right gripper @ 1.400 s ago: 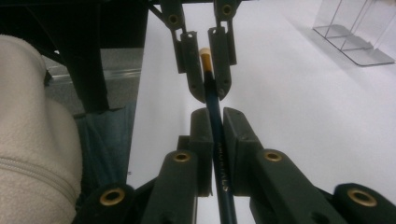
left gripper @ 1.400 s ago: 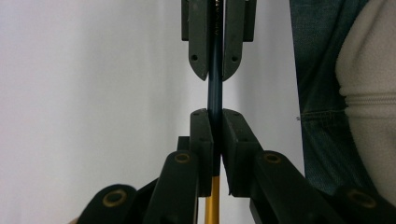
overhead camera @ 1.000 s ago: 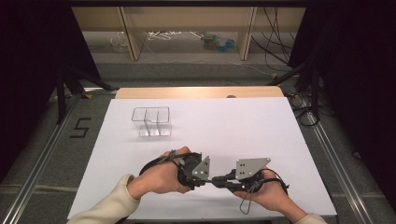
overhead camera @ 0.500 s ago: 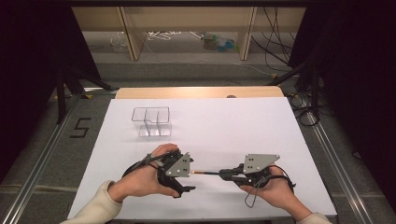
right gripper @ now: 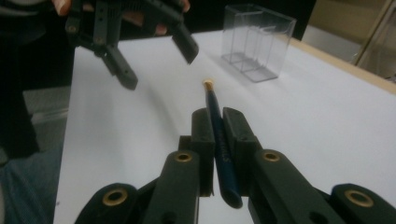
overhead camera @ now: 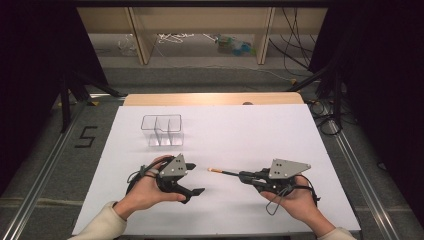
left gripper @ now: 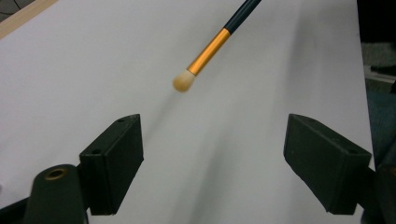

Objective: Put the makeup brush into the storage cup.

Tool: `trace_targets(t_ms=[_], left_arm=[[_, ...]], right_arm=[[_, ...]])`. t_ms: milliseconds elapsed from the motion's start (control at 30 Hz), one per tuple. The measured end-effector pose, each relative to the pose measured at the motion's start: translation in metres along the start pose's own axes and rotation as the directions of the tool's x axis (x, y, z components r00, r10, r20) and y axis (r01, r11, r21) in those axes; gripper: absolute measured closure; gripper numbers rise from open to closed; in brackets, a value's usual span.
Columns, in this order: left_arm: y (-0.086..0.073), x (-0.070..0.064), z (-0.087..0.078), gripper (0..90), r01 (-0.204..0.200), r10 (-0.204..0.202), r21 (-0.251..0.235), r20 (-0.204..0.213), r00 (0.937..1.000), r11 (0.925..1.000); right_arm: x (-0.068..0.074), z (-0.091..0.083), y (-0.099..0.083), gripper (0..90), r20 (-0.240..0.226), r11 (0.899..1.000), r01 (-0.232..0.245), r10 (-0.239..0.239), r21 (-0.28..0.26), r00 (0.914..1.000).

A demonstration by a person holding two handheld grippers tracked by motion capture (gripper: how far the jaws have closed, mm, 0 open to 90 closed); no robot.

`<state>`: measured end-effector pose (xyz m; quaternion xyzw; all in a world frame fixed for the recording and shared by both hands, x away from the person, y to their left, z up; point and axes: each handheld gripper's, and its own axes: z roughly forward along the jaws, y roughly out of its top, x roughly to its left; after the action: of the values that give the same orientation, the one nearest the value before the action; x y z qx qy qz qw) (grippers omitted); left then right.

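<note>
Right gripper view: right claw (right gripper: 218,122) pinches a dark-handled makeup brush (right gripper: 215,122) between its jaws, bristle tip forward, held above the white counter (right gripper: 303,112). Left claw (overhead camera: 193,178) spread wide, empty, facing the brush tip, just apart from it.

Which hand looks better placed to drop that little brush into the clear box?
Probably the right. Its gripper is already shut on the brush, bristle tip pointing out over the table. The left gripper is open and holds nothing, though it sits nearer the clear box.
</note>
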<state>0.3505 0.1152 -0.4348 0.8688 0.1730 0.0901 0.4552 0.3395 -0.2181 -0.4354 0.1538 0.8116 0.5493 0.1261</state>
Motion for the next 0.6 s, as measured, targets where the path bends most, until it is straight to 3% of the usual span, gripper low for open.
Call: trace_targets(t_ms=[33, 100, 133, 233, 267, 300, 333, 367, 433, 533, 567, 600], left_arm=[[0.0, 0.0, 0.001, 19.8, 0.013, -0.013, -0.005, -0.004, 0.9999, 0.9999], [-0.001, 0.0, 0.003, 20.4, 0.029, -0.029, -0.005, 0.001, 0.9996, 0.9996], [-0.001, -0.001, 0.004, 20.7, 0.036, -0.036, -0.01, 0.001, 0.9994, 0.9993], [0.0, -0.002, 0.006, 21.6, 0.057, -0.057, -0.024, 0.025, 0.9981, 0.9981], [0.001, -0.003, 0.008, 21.9, 0.091, -0.089, -0.059, 0.032, 0.9955, 0.9941], [0.001, -0.003, 0.008, 22.2, 0.091, -0.089, -0.059, 0.032, 0.9955, 0.9941], [0.003, -0.003, 0.009, 22.7, 0.132, -0.128, -0.088, 0.045, 0.9907, 0.9873], [0.003, -0.003, 0.009, 22.9, 0.132, -0.128, -0.088, 0.045, 0.9907, 0.9873], [0.006, -0.002, 0.011, 23.1, 0.2, -0.192, -0.124, 0.078, 0.9784, 0.9718], [0.007, -0.001, 0.013, 24.0, 0.222, -0.213, -0.136, 0.08, 0.9739, 0.9656], [0.009, 0.0, 0.015, 24.3, 0.258, -0.244, -0.162, 0.1, 0.9646, 0.9526], [0.009, 0.0, 0.015, 24.7, 0.258, -0.244, -0.162, 0.1, 0.9646, 0.9526]], right_arm=[[0.0, 0.0, 0.0, 84.5, 0.018, 1.0, -0.011, 0.011, -0.029, 0.9998], [-0.002, -0.001, 0.001, 84.5, 0.02, 0.998, -0.03, 0.031, -0.048, 0.9993], [-0.003, 0.001, 0.0, 84.5, 0.013, 0.996, -0.037, 0.038, -0.083, 0.9992], [-0.003, 0.0, 0.002, 84.5, 0.026, 0.994, -0.052, 0.054, -0.094, 0.9982], [-0.002, 0.003, 0.004, 84.5, 0.022, 0.99, -0.058, 0.062, -0.129, 0.9979], [-0.002, 0.002, 0.005, 84.5, 0.033, 0.99, -0.067, 0.072, -0.123, 0.9969], [-0.002, 0.002, 0.006, 84.5, 0.031, 0.99, -0.069, 0.073, -0.127, 0.9968], [-0.002, 0.002, 0.006, 84.5, 0.031, 0.99, -0.069, 0.073, -0.127, 0.9968], [-0.002, 0.004, 0.009, 84.5, 0.047, 0.982, -0.076, 0.086, -0.173, 0.9952], [-0.004, 0.005, 0.013, 84.5, 0.049, 0.982, -0.073, 0.083, -0.176, 0.9953], [-0.004, 0.007, 0.015, 84.5, 0.055, 0.978, -0.081, 0.093, -0.19, 0.9941], [-0.005, 0.008, 0.016, 84.5, 0.057, 0.979, -0.078, 0.09, -0.188, 0.9944]])
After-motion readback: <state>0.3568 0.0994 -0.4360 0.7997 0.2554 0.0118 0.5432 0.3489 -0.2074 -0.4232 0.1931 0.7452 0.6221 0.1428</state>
